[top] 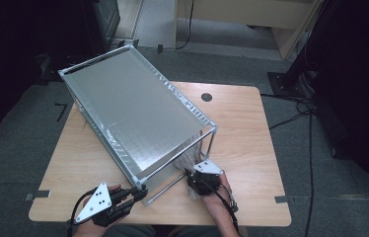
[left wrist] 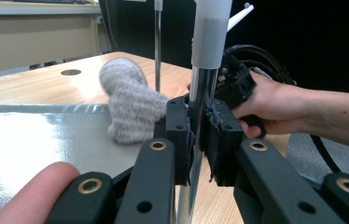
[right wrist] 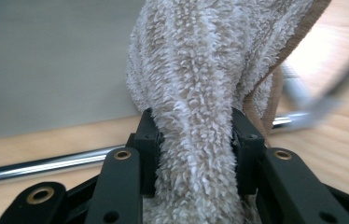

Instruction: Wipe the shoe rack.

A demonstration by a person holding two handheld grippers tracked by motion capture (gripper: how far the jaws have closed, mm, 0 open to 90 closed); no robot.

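Left tongs (left wrist: 196, 135) clamped on the rack's (top: 138, 111) chrome corner post (left wrist: 199, 93); right tongs (right wrist: 195, 140) pinch the cloth (right wrist: 210, 84) bunched at the rack's near end on the table (top: 251, 133). We judge cloth soft, light, easy anywhere; post stiff, slick, so grip low.

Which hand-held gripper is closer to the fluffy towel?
Right. The right hand-held gripper is clamped on the towel; the left hand-held gripper grips the rack's metal post beside it.
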